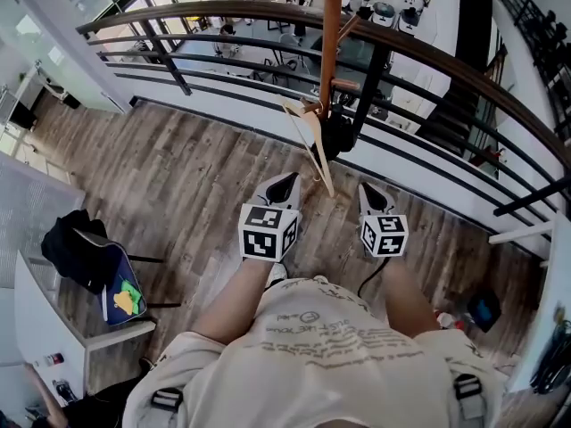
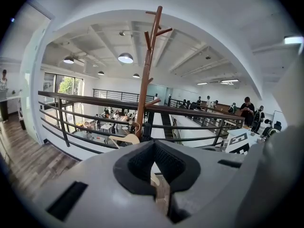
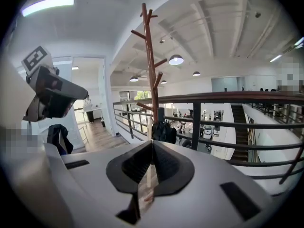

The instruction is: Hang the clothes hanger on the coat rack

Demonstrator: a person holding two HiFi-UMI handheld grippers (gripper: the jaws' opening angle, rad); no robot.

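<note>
A brown wooden coat rack stands against the railing straight ahead. The pale wooden hanger hangs from one of its low pegs and slants down toward me. It touches neither gripper. My left gripper is shut and empty, just left of the hanger's lower end. Right of that end, the right gripper is also shut and empty. In the left gripper view the coat rack rises above the shut left gripper, with the hanger beside the pole. From the right gripper the hanger shows edge-on below the coat rack.
A dark curved railing runs behind the rack, with an open drop to a lower floor beyond it. Something black sits at the rack's foot. At left a chair carries a black jacket, next to a white desk.
</note>
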